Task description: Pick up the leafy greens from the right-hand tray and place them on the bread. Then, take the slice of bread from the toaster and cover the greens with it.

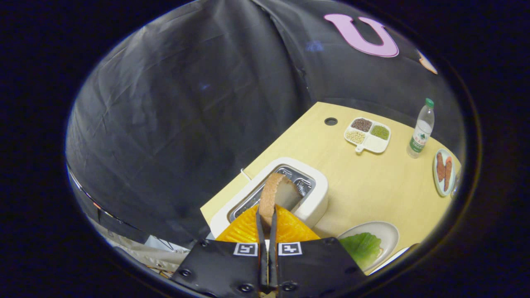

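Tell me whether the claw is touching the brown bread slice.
Touching: the gripper view shows the claw closed on the brown bread slice, pinching its crust edge above the white toaster.

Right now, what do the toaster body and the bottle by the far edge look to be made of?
Toaster: glossy cream plastic shell, likely, with shiny metal slot guards. Bottle: clear thin plastic, green cap, paper-like label. The gripper is shut on the bread slice, whose porous brown crust looks like foam or real bread; I cannot tell which.

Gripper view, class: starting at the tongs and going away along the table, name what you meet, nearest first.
Tongs shut on the bread slice → toaster → divided dish of grains → round hole in the table.
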A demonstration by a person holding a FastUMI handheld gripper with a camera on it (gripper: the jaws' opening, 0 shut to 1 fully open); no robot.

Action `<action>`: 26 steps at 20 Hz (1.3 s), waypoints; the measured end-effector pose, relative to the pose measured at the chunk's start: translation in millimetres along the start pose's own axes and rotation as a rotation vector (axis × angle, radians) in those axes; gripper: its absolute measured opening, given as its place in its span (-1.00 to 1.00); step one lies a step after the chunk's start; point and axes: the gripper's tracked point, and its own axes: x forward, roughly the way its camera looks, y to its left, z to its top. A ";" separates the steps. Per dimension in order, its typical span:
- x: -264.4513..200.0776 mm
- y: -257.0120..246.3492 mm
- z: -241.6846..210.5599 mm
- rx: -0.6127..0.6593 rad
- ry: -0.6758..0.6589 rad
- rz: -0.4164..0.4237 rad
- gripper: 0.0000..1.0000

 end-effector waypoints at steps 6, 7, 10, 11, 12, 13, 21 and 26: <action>-31.9 -17.9 6.5 0.036 -0.028 -0.007 -0.92; -38.7 -18.7 7.4 0.046 -0.036 -0.005 -0.92; -52.0 -23.7 12.4 0.071 -0.064 0.007 -0.92; -59.7 -24.2 11.5 0.071 -0.072 0.004 -0.92; -65.1 -27.7 12.2 0.067 -0.077 0.001 -0.92; -67.0 -29.4 10.6 0.072 -0.082 0.003 -0.92; -88.1 -71.9 -15.5 0.108 -0.099 -0.053 -0.92; -87.8 -102.4 -42.3 0.188 -0.094 -0.070 -0.92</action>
